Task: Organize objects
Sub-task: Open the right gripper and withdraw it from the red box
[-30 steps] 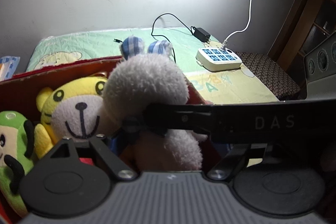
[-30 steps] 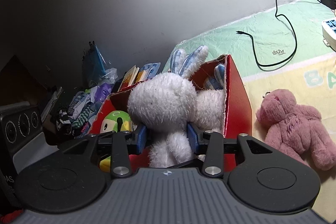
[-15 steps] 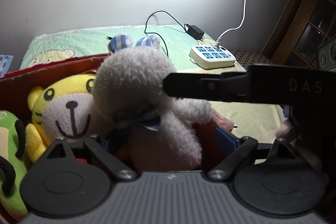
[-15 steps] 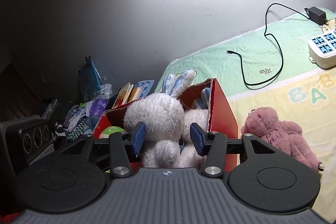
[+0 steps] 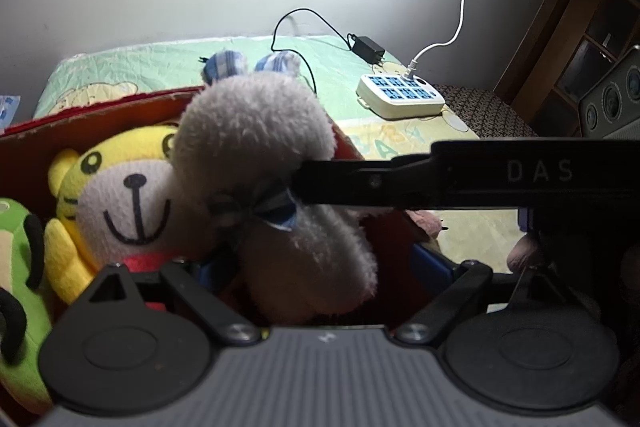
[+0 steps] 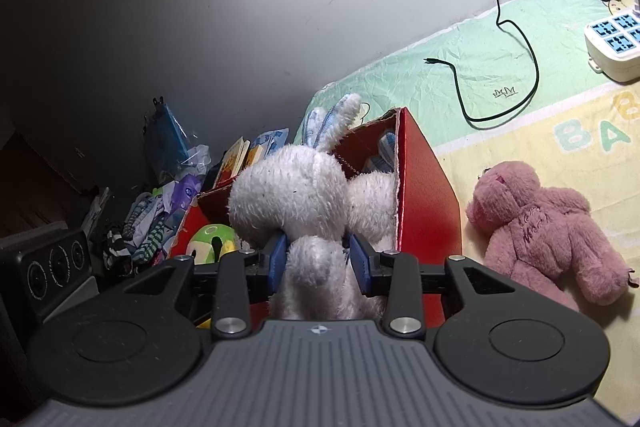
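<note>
Bed mat: a pastel mat against the wall carries the red box, a loose pink teddy bear, a power strip and a trailing black cable.
Red cardboard box: already crowded; a yellow tiger plush and a green plush fill its left side, so little room is left.
White rabbit plush: upright over the box's right end, its head above the rim; it could tip out over the wall if let go this high.
Pink teddy bear: lies on the mat beside the box, not yet packed.
Right claw: blue pads clamped on the rabbit's soft lower body; the plush may slip or sag.
Left claw: spread apart, gripping nothing, close under the rabbit; crowding the right tool risks a bump.
Black cable: well clear, a snag only on a wide reach.
</note>
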Action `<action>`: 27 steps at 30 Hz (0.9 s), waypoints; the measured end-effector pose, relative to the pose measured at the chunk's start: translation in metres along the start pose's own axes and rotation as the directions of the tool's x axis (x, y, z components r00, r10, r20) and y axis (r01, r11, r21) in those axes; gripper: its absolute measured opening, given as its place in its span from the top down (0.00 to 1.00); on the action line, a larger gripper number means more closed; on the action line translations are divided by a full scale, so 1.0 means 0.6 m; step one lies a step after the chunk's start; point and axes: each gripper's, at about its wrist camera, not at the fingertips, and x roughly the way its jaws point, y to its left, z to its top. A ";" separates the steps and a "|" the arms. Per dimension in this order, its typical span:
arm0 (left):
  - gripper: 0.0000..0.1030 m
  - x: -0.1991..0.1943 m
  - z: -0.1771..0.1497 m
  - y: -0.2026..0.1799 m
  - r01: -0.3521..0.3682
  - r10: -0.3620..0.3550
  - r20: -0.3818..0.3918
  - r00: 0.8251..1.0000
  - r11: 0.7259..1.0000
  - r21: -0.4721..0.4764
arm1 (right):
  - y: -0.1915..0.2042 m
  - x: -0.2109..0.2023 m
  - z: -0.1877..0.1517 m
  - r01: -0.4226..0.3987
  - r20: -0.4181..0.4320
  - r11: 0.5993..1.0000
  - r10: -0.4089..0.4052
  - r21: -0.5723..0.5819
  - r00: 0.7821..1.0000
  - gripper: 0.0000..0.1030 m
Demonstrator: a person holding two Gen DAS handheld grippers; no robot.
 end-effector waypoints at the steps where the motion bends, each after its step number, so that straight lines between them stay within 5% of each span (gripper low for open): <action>1: 0.10 -0.003 -0.002 -0.001 -0.001 0.001 0.001 1.000 1.000 0.001 | -0.003 -0.005 0.000 -0.008 0.003 1.000 0.008 0.014 1.000 0.65; 8: 0.10 -0.030 -0.007 -0.007 -0.021 0.021 0.025 0.999 1.000 0.011 | -0.027 -0.055 0.001 -0.028 0.057 0.997 0.024 0.071 0.998 0.63; 16: 0.10 -0.060 -0.008 -0.030 -0.038 0.037 0.059 0.998 0.999 0.023 | -0.057 -0.096 -0.006 0.041 0.104 0.993 -0.052 0.109 0.993 0.63; 27: 0.10 -0.094 -0.023 -0.087 -0.045 0.041 0.090 0.995 0.998 0.036 | -0.074 -0.106 -0.030 0.117 0.081 0.990 -0.123 0.081 0.989 0.63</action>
